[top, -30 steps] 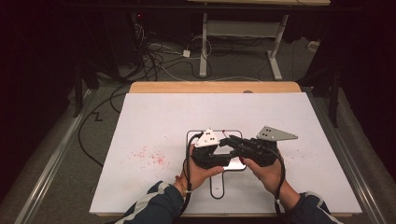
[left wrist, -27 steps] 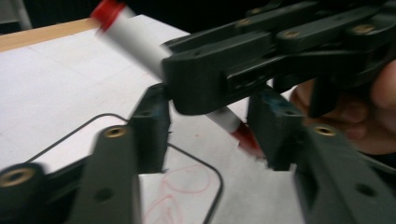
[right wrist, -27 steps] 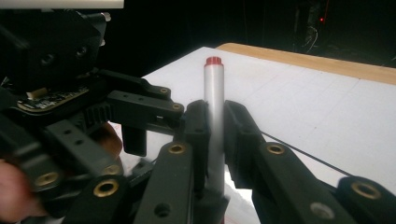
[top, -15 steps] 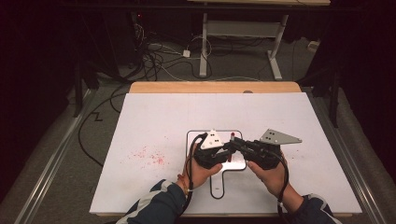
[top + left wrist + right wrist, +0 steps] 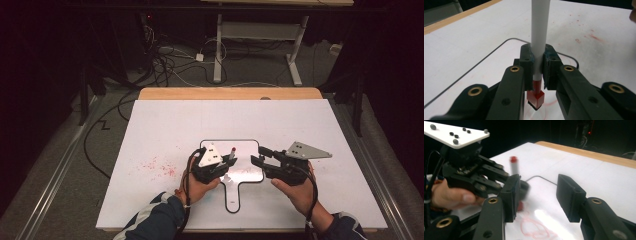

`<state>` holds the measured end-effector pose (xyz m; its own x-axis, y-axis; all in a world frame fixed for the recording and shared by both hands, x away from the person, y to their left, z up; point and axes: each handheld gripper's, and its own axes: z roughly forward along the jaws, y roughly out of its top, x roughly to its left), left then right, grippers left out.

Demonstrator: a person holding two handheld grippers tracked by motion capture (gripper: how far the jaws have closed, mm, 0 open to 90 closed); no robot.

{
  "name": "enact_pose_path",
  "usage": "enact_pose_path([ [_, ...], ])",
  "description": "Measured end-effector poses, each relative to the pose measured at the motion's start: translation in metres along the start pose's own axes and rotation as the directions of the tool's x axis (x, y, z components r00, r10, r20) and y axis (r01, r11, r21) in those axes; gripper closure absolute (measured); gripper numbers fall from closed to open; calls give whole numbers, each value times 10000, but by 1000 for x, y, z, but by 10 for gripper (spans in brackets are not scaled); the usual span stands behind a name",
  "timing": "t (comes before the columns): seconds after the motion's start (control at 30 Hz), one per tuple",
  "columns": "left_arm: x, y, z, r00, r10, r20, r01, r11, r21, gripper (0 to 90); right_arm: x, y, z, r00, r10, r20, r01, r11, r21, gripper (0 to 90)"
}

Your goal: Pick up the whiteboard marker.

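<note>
High view: left gripper (image 5: 231,158) clamps a red-tipped marker (image 5: 233,150) upright over the whiteboard (image 5: 245,147); right gripper (image 5: 258,155), just opened, holds nothing.

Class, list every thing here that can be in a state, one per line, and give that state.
Left gripper: shut on the marker.
Marker: upright, red felt tip down on the small whiteboard.
Right gripper: jaws just been opening, nothing between them.
Small whiteboard: flat on the table, red scribbles on it.
Table: flecked with red marks.

The high view looks down toward twelve o'clock over the table (image 5: 165,125); both gripper views sit low, sharing the whiteboard (image 5: 245,175).
</note>
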<state>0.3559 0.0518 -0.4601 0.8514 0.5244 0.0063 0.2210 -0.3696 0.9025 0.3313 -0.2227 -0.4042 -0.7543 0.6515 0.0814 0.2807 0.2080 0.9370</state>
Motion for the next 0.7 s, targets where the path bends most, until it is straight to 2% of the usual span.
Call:
enact_pose_path([
  [0.03, 0, 0, 0, 10000, 0, 0, 0, 10000, 0, 788, -1, -2, -3, 9998, -155, 103, 155, 9999, 46, 530],
  [0.13, 5, -14, -7, 9999, -95, 42, 94, 10000, 7, 788, -3, -9, -13, 9969, -681, 381, 673, 9975, 234, 521],
  [0.3, 7, -21, -13, 10000, 49, 55, -50, 9998, 171, 788, -7, -21, -23, 9927, -1050, 587, 1017, 9932, 563, 511],
  [0.6, 11, -31, -38, 9981, 328, -514, -300, 9981, 541, 790, -14, -30, -37, 9913, -1027, 825, 967, 9926, 738, 490],
  [0.7, 15, -36, -44, 9984, 188, -531, -163, 9988, 463, 790, -16, -34, -41, 9892, -1152, 907, 1073, 9903, 882, 482],
])
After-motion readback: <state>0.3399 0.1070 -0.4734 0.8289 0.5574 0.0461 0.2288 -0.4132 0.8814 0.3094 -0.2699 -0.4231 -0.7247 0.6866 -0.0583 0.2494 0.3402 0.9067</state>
